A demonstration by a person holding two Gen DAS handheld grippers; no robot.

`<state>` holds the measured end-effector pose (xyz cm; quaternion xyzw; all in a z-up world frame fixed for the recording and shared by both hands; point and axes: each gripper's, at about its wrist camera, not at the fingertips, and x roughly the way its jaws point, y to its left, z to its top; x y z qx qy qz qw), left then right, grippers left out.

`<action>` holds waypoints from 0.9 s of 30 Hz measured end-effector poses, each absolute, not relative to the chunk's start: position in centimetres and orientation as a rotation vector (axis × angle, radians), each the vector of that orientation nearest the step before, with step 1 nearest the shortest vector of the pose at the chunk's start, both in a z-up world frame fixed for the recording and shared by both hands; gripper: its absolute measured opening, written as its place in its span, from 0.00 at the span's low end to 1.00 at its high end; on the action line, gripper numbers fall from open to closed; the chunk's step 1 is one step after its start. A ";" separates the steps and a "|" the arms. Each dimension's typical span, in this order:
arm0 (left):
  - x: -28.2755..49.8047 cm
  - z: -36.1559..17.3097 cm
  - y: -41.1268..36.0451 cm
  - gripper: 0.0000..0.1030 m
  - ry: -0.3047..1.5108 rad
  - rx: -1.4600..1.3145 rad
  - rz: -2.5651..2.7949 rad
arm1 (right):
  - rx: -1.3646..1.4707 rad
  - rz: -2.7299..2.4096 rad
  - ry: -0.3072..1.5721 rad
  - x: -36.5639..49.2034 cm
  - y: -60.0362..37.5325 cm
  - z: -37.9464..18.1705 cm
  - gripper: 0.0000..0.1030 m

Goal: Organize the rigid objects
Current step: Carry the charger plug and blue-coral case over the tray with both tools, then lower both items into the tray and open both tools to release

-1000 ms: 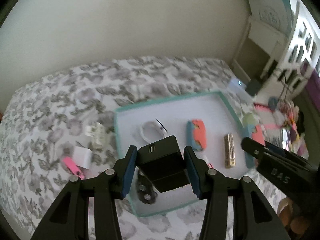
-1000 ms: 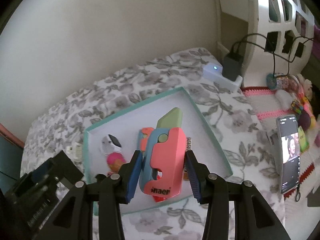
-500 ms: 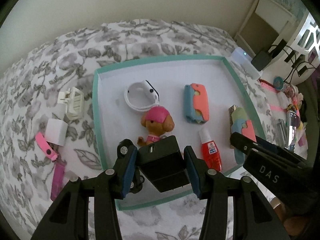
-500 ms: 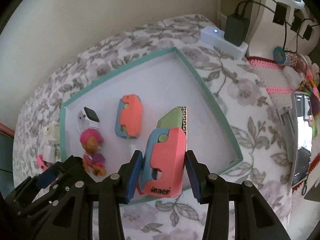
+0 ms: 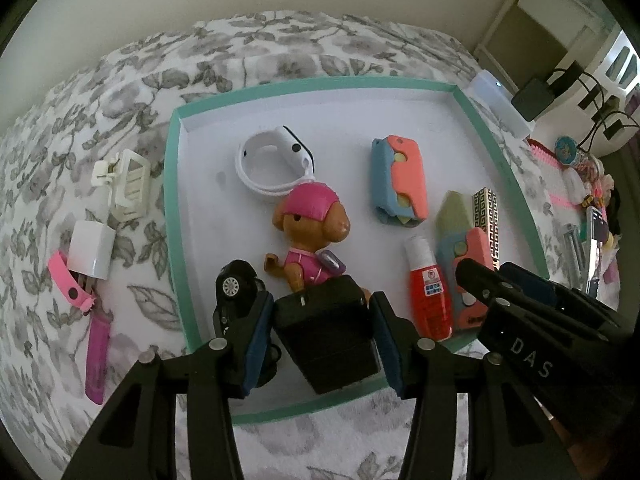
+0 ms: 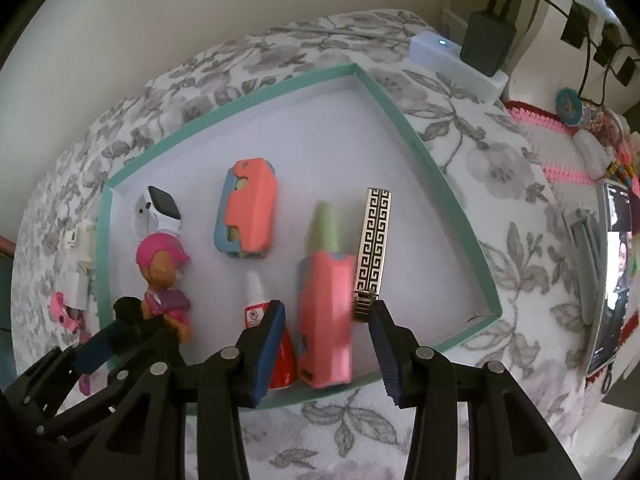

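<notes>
A matte black, blocky charger [image 5: 328, 336] with a small port on its upper face sits clamped between the blue ribbed pads of the left claw [image 5: 322, 340], low over the near edge of the shallow teal-rimmed white tray [image 5: 176, 216] on the floral bedspread [image 5: 52, 128]. The right claw [image 6: 326, 344] straddles a smooth coral-and-blue plastic toy knife [image 6: 326, 320] with a pale green blade, lying in the tray; its pads stand clear of the toy's sides, grip released.

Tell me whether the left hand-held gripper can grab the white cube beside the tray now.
Probably not: the left hand-held gripper is shut on a black block, though the white cube lies in the open.
</notes>
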<state>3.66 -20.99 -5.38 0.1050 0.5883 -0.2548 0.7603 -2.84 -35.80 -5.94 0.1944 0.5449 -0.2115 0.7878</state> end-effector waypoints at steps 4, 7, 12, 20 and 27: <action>3.4 -5.3 -21.1 0.50 1.277 0.224 -0.551 | 0.416 -0.460 1.167 -2.8 -35.7 -5.5 0.46; 3.3 -5.0 -21.1 0.50 1.279 0.207 -0.547 | 0.403 -0.457 1.151 -2.7 -35.5 -4.8 0.46; 3.7 -3.8 -20.3 0.50 1.259 0.171 -0.548 | 0.387 -0.463 1.113 -2.7 -35.3 -3.3 0.46; 4.9 -1.2 -17.7 0.56 1.180 0.102 -0.481 | 0.369 -0.458 1.065 -2.6 -34.8 -1.6 0.46; 7.0 -0.7 -14.2 0.66 1.143 0.070 -0.327 | 0.350 -0.457 1.086 -2.2 -34.2 -2.2 0.56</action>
